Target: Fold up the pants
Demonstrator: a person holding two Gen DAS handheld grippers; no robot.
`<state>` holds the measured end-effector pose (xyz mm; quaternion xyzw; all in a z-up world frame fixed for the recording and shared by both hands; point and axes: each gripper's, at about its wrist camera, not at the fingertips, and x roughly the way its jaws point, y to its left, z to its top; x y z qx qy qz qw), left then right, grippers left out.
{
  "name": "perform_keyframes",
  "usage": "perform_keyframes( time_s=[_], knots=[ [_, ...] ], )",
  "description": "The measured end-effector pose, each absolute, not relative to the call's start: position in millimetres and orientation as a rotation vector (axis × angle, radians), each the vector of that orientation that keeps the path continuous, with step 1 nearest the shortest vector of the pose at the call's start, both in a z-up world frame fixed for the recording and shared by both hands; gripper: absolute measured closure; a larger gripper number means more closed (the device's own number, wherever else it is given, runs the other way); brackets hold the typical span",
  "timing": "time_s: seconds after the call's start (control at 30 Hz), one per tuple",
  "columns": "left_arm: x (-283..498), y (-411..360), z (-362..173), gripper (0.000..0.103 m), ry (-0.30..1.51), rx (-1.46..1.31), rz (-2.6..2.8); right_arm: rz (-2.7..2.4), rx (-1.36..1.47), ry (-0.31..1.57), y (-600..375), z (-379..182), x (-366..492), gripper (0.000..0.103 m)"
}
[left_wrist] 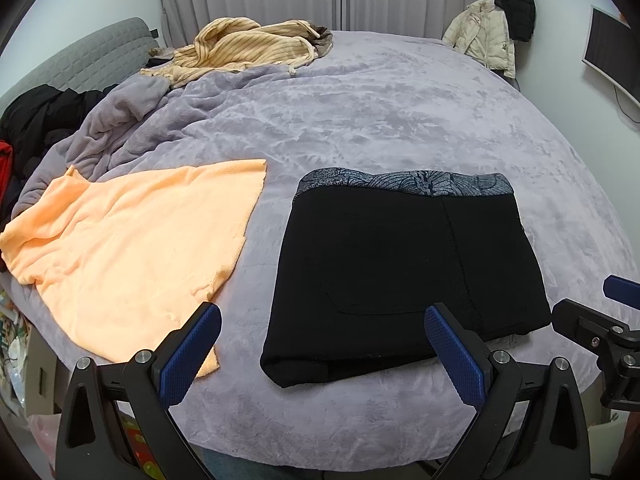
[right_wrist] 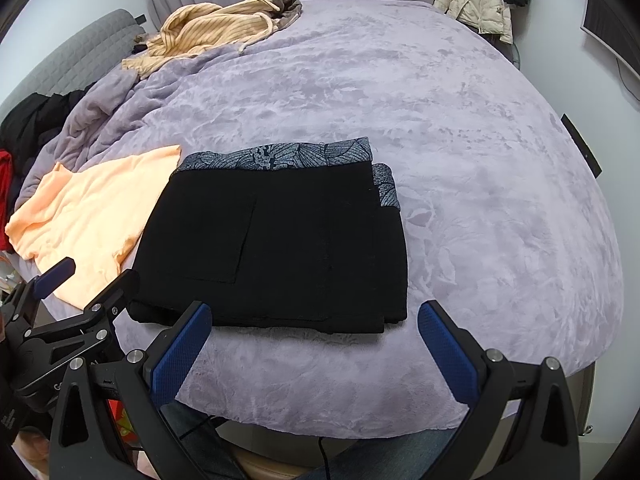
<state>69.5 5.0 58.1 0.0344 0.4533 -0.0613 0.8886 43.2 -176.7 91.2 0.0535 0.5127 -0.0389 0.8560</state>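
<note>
Black pants (left_wrist: 400,268) with a grey leaf-patterned waistband lie folded into a compact rectangle on the lilac bed cover (left_wrist: 380,112); they also show in the right wrist view (right_wrist: 276,248). My left gripper (left_wrist: 322,344) is open and empty, held above the pants' near left corner. My right gripper (right_wrist: 314,340) is open and empty, just in front of the pants' near edge. The right gripper shows at the right edge of the left wrist view (left_wrist: 600,320), and the left gripper at the lower left of the right wrist view (right_wrist: 76,300).
A peach towel (left_wrist: 132,248) lies left of the pants. A striped beige garment (left_wrist: 248,48) sits at the bed's far side. Dark clothes (left_wrist: 36,120) pile by the grey headboard. A cream jacket (left_wrist: 484,36) hangs at the far right. The bed's near edge is just under my grippers.
</note>
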Motion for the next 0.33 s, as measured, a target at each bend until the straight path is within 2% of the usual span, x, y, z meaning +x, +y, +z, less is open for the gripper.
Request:
perform_keyframes(
  time_s=[0.17, 0.33],
  knots=[
    [71.1, 4.4, 55.5, 0.001, 0.939, 0.076, -0.125, -0.082, 0.112, 1.095, -176.3, 83.3, 45.5, 0.0],
    [63.5, -1.5, 63.7, 0.001, 0.847, 0.137, -0.126, -0.081, 0.11, 1.094, -176.7, 83.3, 49.1, 0.0]
  ],
)
